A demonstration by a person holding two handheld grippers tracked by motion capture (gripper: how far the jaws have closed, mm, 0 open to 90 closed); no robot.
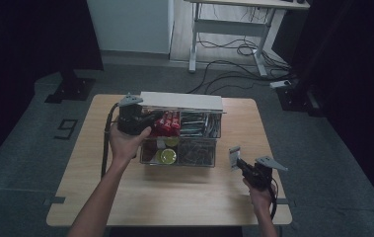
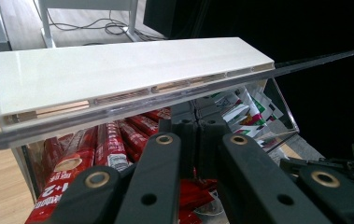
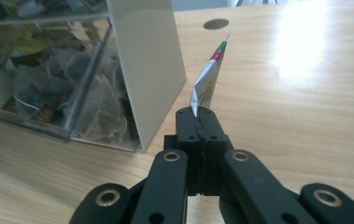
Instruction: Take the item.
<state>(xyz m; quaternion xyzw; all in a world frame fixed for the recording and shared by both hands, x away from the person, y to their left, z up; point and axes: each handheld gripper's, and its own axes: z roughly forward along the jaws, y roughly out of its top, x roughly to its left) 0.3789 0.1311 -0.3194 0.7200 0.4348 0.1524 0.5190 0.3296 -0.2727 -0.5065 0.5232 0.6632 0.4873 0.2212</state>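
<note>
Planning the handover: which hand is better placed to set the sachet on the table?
Right. Its gripper is shut on the silver sachet, low over bare table beside the clear box. The left gripper is at the box's raised lid.

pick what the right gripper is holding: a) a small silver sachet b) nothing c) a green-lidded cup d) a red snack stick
a: in the right gripper view the right gripper has its jaws shut on a small silver sachet with a red and green tip, above the wooden table beside the clear organizer box.
</note>
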